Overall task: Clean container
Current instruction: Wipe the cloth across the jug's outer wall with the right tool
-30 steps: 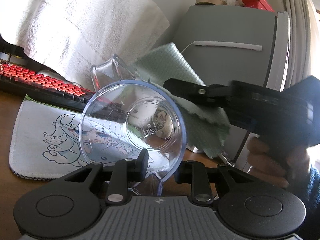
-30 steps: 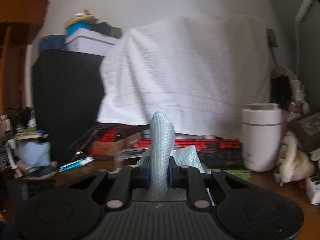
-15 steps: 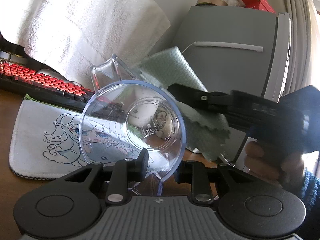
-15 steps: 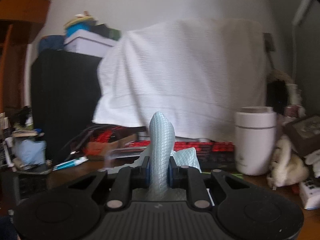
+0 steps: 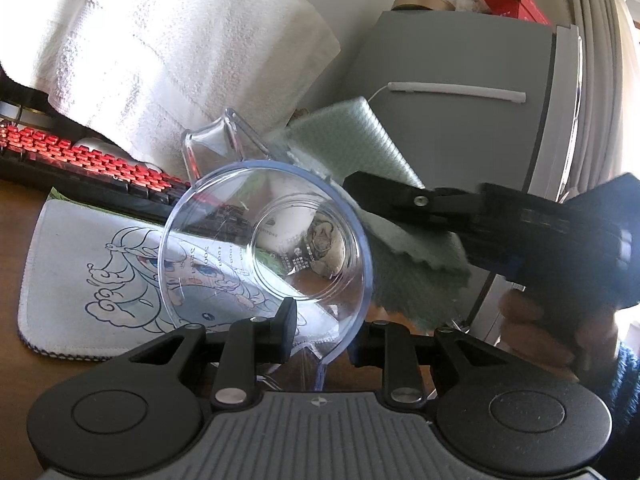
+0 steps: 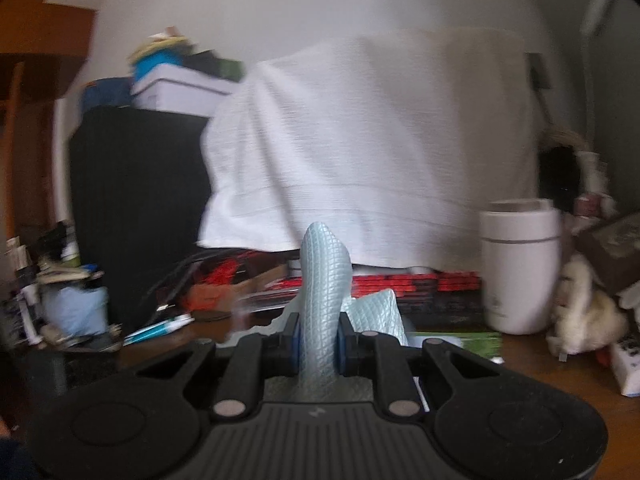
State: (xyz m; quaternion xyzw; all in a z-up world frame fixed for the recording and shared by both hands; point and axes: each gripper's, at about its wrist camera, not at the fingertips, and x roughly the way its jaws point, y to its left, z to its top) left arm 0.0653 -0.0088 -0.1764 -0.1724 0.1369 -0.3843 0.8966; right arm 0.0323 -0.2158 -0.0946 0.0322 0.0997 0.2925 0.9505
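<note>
Clear plastic measuring jug w/ blue-tinted rim (image 5: 264,248) sits centre of left wrist view, tipped on its side, mouth facing camera, held off the wooden table (image 5: 16,364). Left hand-held gripper (image 5: 320,334) is clamped on its handle/rim at 6 o'clock; only that thin edge is pinched.

At 3 o'clock of the jug, the pale green textured cleaning cloth (image 5: 404,264) hangs from the right hand-held gripper (image 5: 352,188), jaws closed on a fold of it, tips just beside the rim. Cloth not inside the jug yet, as far as I can tell.

Risks, imo:
- wiping force vs. edge-only grip → jug could twist or slip out.
- hard gripper tips hitting the rim instead of cloth → scratch or knock.
- loose cloth bunching, so base stays unwiped.

Below at 8 o'clock: grey mat w/ cartoon print (image 5: 92,264); red-keyed keyboard (image 5: 80,156) at 10.
</note>
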